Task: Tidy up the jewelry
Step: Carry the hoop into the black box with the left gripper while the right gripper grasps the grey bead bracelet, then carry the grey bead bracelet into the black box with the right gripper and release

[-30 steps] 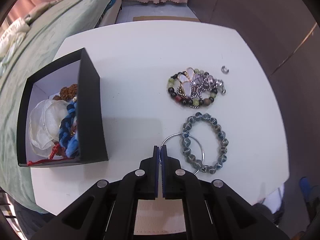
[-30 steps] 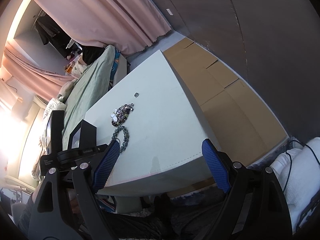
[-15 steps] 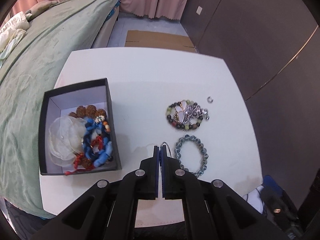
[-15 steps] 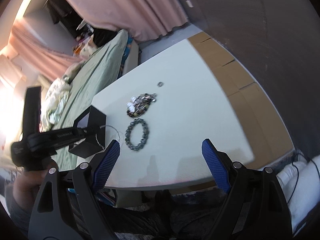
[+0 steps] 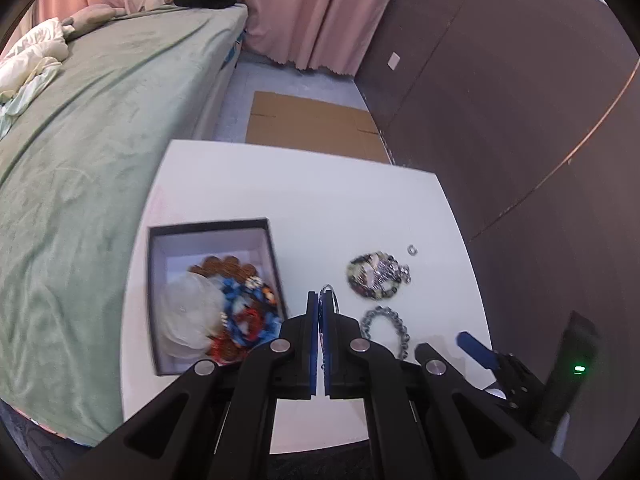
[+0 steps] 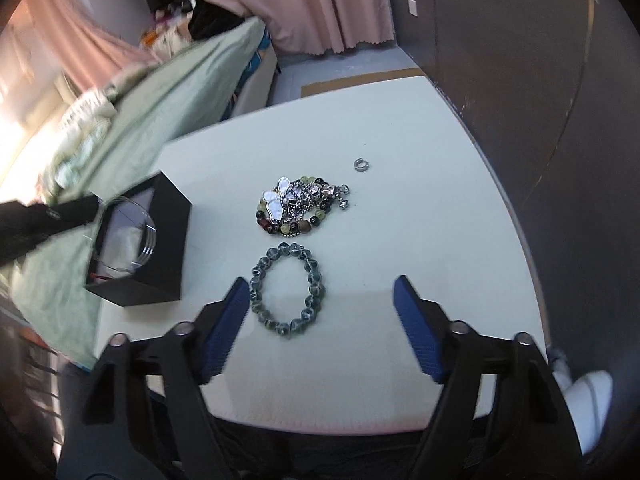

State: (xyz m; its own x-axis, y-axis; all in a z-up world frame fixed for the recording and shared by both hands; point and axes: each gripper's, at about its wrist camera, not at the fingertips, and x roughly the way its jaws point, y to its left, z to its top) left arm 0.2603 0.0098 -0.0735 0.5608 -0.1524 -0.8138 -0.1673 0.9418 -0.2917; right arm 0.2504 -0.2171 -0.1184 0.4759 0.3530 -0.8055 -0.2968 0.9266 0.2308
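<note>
Far left: a bed (image 5: 92, 128) with a green cover runs alongside the white bench (image 5: 304, 208).

On the bench's left part stands an open black box (image 5: 272, 256). It holds a translucent white piece, brown beads and blue and red braided items, heaped together.

Left gripper (image 5: 319, 300): jaws fully closed, pinching a thin silver bangle (image 5: 335, 298) at its rim. In the right wrist view the bangle (image 6: 148, 236) hangs over the open box (image 6: 168, 248), clear of the bench surface. Whether it touches the box contents cannot be told.

Centre of bench: a grey-green beaded bracelet (image 6: 287, 289) lies flat and alone. Just beyond it lies a tangled pile of jewelry (image 6: 302, 210): mixed coloured beads, a silver chain and white petal-shaped pieces. The bracelet and the pile are near each other but apart.

Right gripper (image 6: 320, 300): jaws partly apart and closing, with nothing clamped. It hovers above the beaded bracelet; the left finger (image 6: 228, 320) appears just beside the bracelet's left edge, and the right finger stands well clear of it. Contact with the bracelet cannot be confirmed.

Further right, past the pile, a small silver ring (image 6: 362, 164) lies by itself on the bench.

Right of the bench: a dark brown wall (image 5: 500, 100). Flattened cardboard (image 5: 312, 124) lies on the floor beyond the bench's far edge.
</note>
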